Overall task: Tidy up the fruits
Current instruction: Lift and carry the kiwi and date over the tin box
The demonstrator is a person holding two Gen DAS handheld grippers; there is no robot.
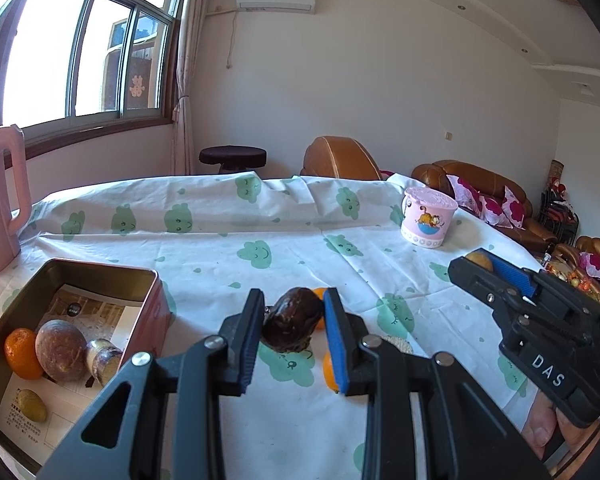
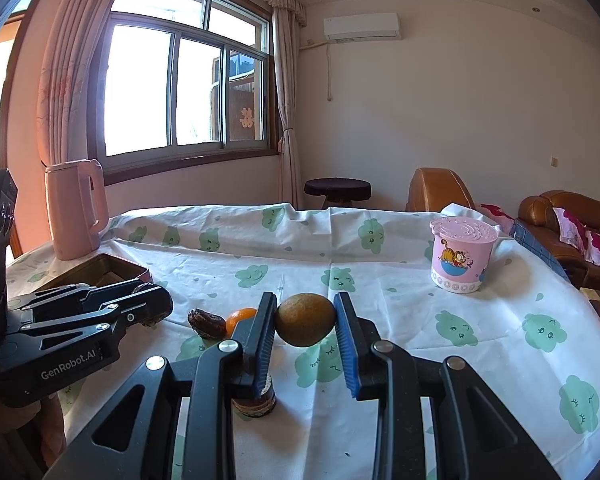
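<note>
I am working in a home, in its living room. My table (image 2: 380, 248) wears a white cloth printed with green clouds. A brown leather sofa (image 2: 572, 220) with flowered cushions stands past the table's right edge, and a matching armchair (image 1: 340, 158) and a dark round stool (image 2: 337, 189) stand beyond its far edge. Pink curtains (image 2: 288, 92) frame a sliding window (image 2: 188, 92), and an air conditioner (image 2: 362, 26) hangs high on the wall. A pink kettle (image 2: 76, 210) sits at the far left corner, a cartoon-printed pink cup (image 2: 462, 254) near the right edge.
</note>
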